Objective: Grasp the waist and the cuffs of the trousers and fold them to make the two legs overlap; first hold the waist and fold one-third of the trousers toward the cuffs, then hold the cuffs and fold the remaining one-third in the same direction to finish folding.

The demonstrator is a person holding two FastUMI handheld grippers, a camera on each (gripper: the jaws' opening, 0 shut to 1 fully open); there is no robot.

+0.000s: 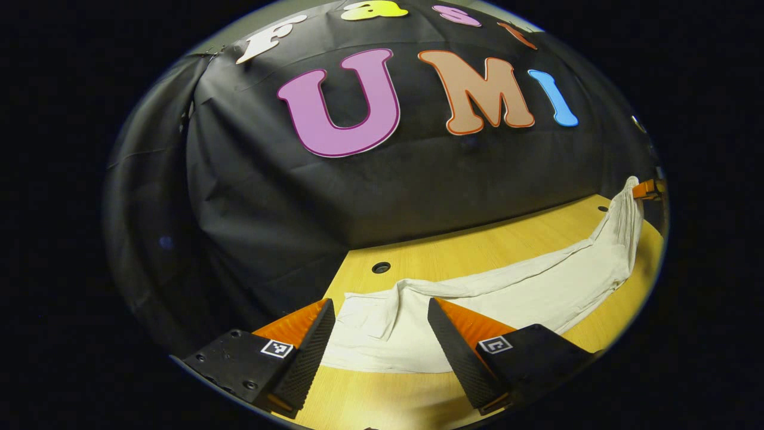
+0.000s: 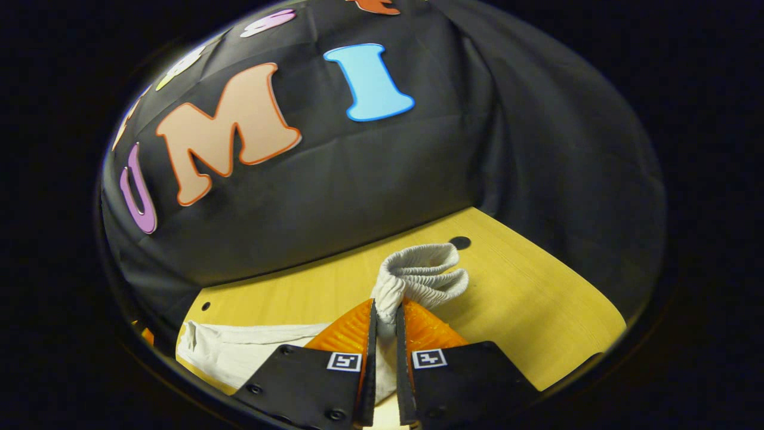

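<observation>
White trousers (image 1: 507,292) lie stretched across the wooden table (image 1: 477,245). In the left gripper view my left gripper (image 1: 382,334) is open, low over the near end of the cloth, one finger at each side of it and nothing pinched. The far end rises off the table to the other gripper (image 1: 647,190). In the right gripper view my right gripper (image 2: 384,316) is shut on the gathered, ribbed waistband (image 2: 424,272), which bunches up above the fingertips. The rest of the trousers (image 2: 239,352) trail away to the left on the table (image 2: 537,310).
Black cloth walls close the table's back and sides. Small round holes (image 1: 381,267) (image 2: 459,242) sit in the tabletop near the wall. Bare wood lies in front of and behind the trousers.
</observation>
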